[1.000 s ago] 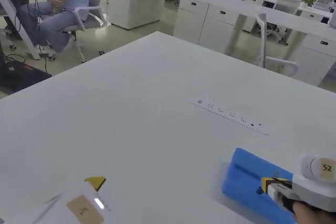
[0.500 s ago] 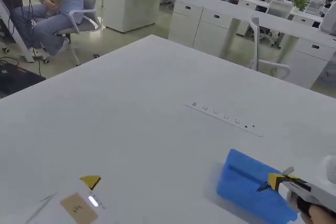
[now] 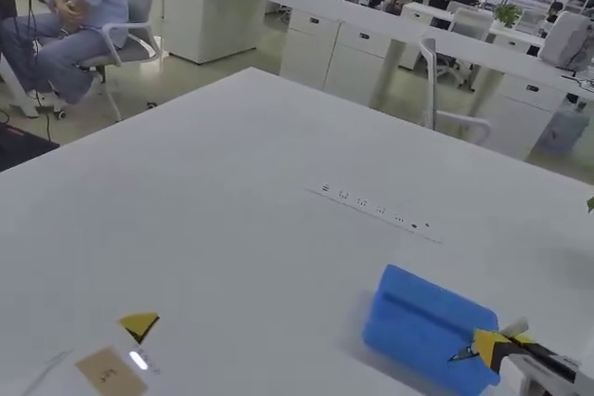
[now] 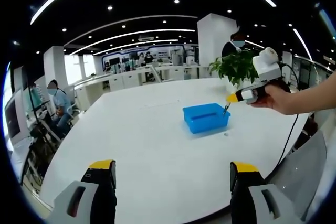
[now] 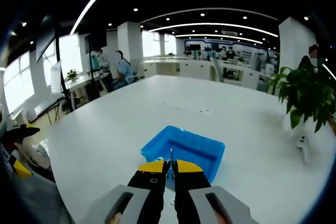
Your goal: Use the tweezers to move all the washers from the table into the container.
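- The left gripper (image 4: pixel 172 167) sits nearest the person, low over the front of the table (image 4: pixel 147 145). Its jaws are spread wide with nothing between them.
- The right gripper (image 5: pixel 169 167), carried in a hand (image 4: pixel 281 99), is pinched tight on the tweezers (image 5: pixel 170 156). Their thin metal tips stick out ahead of the yellow jaw ends. The tips are too small to show whether they carry a washer.
- The tweezers' long axis runs straight forward along the right gripper and slopes down. The tips hang at the near rim of the blue container (image 5: pixel 184 148), so the container lies directly ahead of them and just below.
- In the left gripper view a small dark speck (image 4: pixel 226 134) lies on the table just beside the container's near corner, under the right gripper. It may be a washer, but I cannot tell.
- The right gripper is by far the nearer to both container and speck; the left gripper is well apart, back towards the table's front edge. I judge that the next pick or drop falls to the right hand. It looks like a short dip of the tips, forward into the container or down beside it to the speck.
- Farther off, a strip of sockets (image 3: pixel 376 208) is set into the tabletop beyond the container. A potted plant (image 5: pixel 307 93) stands near the table's far side, and a seated person (image 3: pixel 74 6) and rows of white desks fill the room behind.
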